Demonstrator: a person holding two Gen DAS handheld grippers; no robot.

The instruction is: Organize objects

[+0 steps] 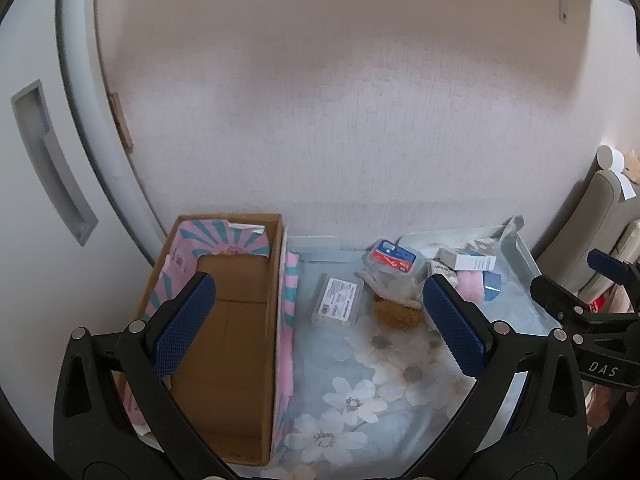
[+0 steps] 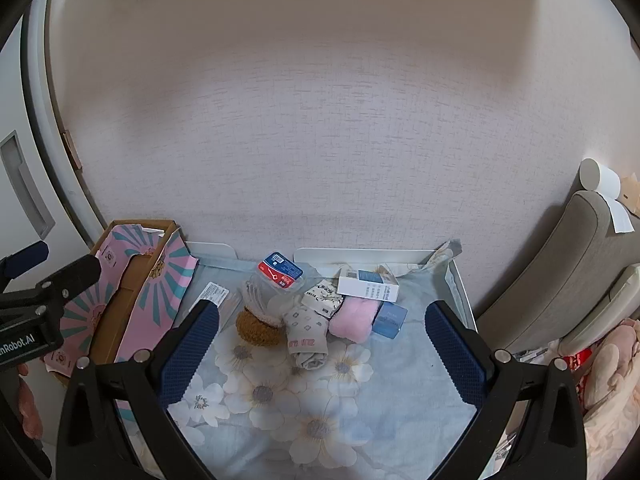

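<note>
Above the flowered cloth (image 2: pixel 320 420), both the left gripper (image 1: pixel 316 324) and right gripper (image 2: pixel 322 354) are hovering wide and empty, risking toppling the seemingly loose clutter pile (image 2: pixel 320 304) beside the cardboard box (image 1: pixel 228 360).

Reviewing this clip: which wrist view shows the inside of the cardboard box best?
The left wrist view. It looks down into the cardboard box, showing its bare brown floor, though one finger of the left gripper overlaps it. The right wrist view shows the box only obliquely at the left edge, mostly its pink-and-teal flaps.
</note>
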